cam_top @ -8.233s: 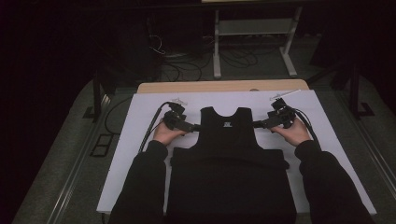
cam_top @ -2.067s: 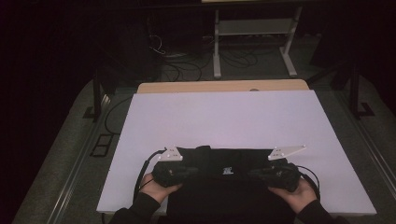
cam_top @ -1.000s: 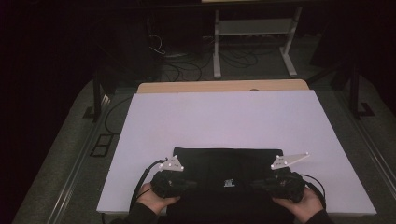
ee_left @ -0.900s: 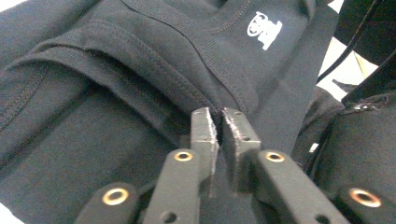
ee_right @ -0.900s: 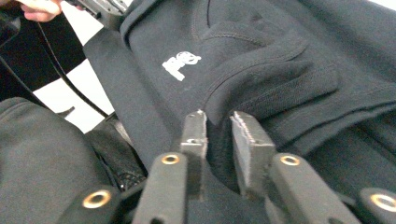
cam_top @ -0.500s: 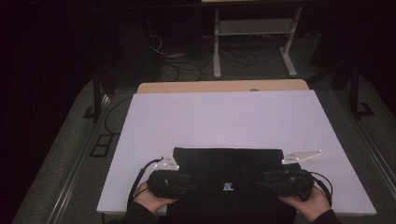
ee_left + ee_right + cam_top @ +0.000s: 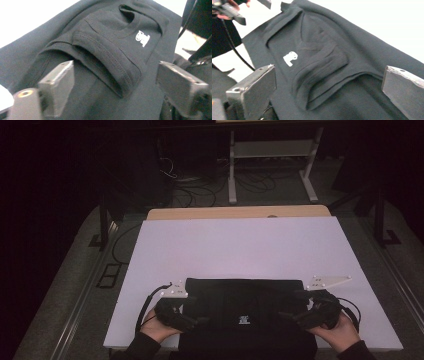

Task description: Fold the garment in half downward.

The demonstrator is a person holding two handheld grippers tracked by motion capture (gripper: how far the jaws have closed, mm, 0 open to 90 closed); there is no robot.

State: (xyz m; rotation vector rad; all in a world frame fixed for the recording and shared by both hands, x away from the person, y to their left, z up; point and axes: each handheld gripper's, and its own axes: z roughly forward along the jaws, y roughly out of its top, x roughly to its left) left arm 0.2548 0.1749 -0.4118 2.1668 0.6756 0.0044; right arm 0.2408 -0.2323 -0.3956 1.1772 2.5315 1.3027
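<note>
now that the black vest (image 7: pixel 243 312) lies folded at the near edge of the table (image 7: pixel 240 245), we have just let our left gripper (image 7: pixel 192 321) and right gripper (image 7: pixel 295 312) spread wide, holding nothing. we should lift both straight off so the fold stays flat.

thing: black sleeveless top (image 7: pixel 243 302) | state: folded over on itself, shoulder straps and neckline turned down onto the body, ribbed stitched hems showing | mark: small white logo (image 7: pixel 142 38) near the neckline | pose: flat, long edge running left to right | place: near edge of the white tabletop (image 7: pixel 240 247), centred
</note>
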